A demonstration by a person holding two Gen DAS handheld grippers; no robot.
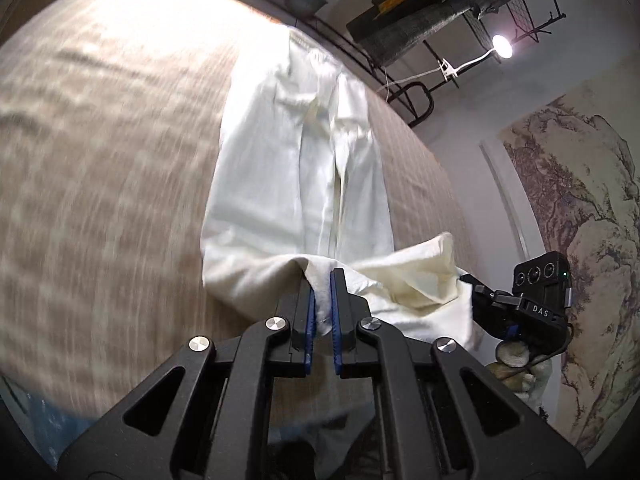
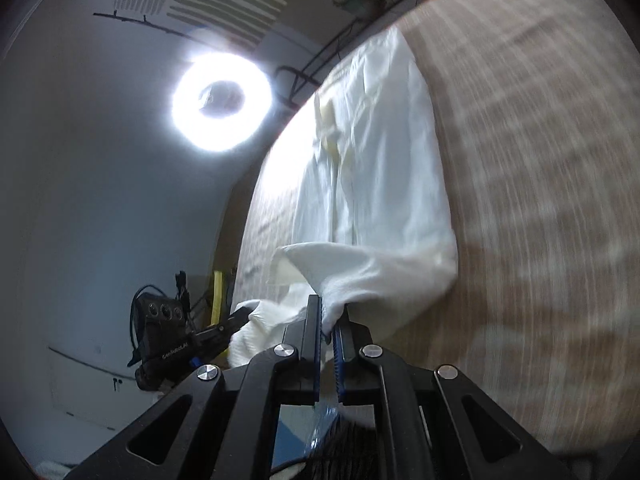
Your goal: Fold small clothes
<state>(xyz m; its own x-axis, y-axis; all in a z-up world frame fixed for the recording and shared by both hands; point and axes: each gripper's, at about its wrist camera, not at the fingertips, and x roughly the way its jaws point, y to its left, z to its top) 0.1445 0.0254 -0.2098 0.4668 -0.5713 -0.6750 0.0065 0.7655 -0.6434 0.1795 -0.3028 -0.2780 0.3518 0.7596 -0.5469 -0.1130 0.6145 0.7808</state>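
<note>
A white garment (image 1: 296, 168), like small trousers, lies stretched out on a beige woven surface (image 1: 100, 160). My left gripper (image 1: 323, 280) is shut on its near hem and lifts that end off the surface. The right gripper (image 1: 476, 292) shows at the right in this view, holding the other hem corner. In the right wrist view the garment (image 2: 384, 168) runs away from me, and my right gripper (image 2: 331, 312) is shut on its near edge. The left gripper (image 2: 236, 316) shows at the left there, gripping the cloth.
The beige surface (image 2: 540, 200) fills most of both views, blurred by motion. A black metal rack (image 1: 460, 12) with a clip lamp (image 1: 502, 46) stands beyond its far edge. A ring light (image 2: 222, 100) glows on the left. A landscape mural (image 1: 580, 220) covers the wall.
</note>
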